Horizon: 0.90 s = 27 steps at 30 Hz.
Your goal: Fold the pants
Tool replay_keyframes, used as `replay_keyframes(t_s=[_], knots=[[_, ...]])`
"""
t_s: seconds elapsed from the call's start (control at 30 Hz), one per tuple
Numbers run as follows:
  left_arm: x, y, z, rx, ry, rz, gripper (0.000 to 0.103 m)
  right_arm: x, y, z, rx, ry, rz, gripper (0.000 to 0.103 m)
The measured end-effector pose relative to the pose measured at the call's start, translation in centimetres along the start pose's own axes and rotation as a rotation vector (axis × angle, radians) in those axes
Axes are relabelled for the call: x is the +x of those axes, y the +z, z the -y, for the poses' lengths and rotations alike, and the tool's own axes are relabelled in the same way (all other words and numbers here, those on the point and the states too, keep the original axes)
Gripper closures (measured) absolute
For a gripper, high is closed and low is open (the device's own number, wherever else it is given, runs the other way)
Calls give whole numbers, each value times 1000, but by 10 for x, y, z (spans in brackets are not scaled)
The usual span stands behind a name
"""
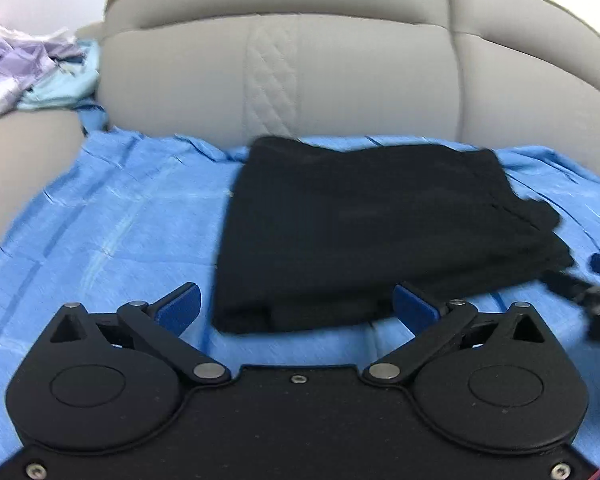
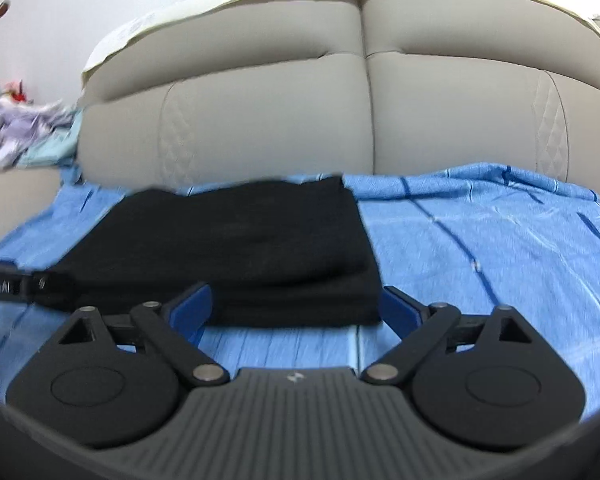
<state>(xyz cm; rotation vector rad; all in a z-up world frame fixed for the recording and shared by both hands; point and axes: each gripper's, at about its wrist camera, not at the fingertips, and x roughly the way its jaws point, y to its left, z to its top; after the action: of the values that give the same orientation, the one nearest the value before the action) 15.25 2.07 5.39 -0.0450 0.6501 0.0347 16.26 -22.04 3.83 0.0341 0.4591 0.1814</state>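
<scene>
The black pants lie folded into a thick rectangle on the blue sheet. They also show in the right wrist view. My left gripper is open and empty, just in front of the stack's near edge. My right gripper is open and empty, also at the near edge, toward the stack's right corner. The right gripper's fingers show at the right of the left wrist view. The left gripper's body shows at the left of the right wrist view.
The beige sofa backrest rises right behind the pants. A heap of light clothes lies at the far left on the sofa. The blue striped sheet stretches to the right of the pants.
</scene>
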Motion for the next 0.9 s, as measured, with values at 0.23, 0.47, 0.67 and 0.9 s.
replay_keyframes(t_s=[0.23, 0.47, 0.67, 0.9], knots=[[3, -29, 16, 31, 12, -47, 0, -5, -27, -21, -73, -9, -37, 2], [6, -30, 17, 28, 14, -45, 0, -3, -32, -32, -122, -37, -52, 0], [13, -27, 15, 22, 20, -21, 0, -1, -33, -33, -123, -40, -55, 0], [18, -25, 14, 17, 18, -6, 0, 6, -28, -35, -104, -41, -72, 0]])
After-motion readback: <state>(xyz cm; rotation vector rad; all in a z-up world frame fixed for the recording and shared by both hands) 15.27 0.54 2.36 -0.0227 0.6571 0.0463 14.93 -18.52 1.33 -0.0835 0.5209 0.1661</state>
